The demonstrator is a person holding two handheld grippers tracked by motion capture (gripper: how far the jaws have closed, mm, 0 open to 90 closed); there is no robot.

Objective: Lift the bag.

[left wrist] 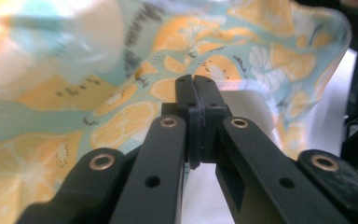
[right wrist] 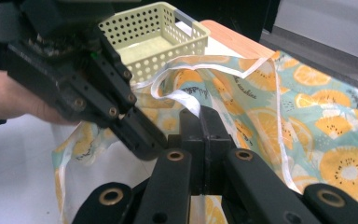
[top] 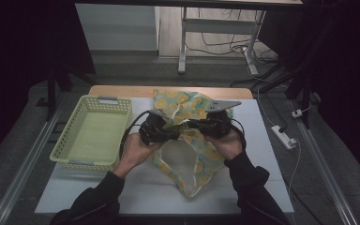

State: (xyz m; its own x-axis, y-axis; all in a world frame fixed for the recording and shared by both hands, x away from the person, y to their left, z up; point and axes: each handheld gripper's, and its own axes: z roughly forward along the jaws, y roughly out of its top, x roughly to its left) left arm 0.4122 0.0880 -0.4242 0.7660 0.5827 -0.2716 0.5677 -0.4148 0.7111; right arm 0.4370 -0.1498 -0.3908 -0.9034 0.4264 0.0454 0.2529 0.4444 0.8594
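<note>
A thin cloth (top: 192,154) printed with orange slices on pale blue, trimmed with white tape, lies across the middle of the white table (top: 262,187). My left gripper (top: 177,136) points right and is shut on a raised fold of it. In the left gripper view the cloth (left wrist: 121,116) hangs right behind the closed jaws of the left gripper (left wrist: 196,84). Opposite it, my right gripper (top: 190,123) points left. White tape (right wrist: 186,99) comes out of the shut tips of the right gripper (right wrist: 200,112), with the cloth (right wrist: 317,116) spread beyond. The left gripper (right wrist: 151,148) sits close beside it.
A pale yellow perforated basket (top: 65,140) stands on the table's left side; the same basket (right wrist: 186,35) appears behind the grippers in the right gripper view. Dark floor, cables and a power strip (top: 283,137) lie off the table's right edge.
</note>
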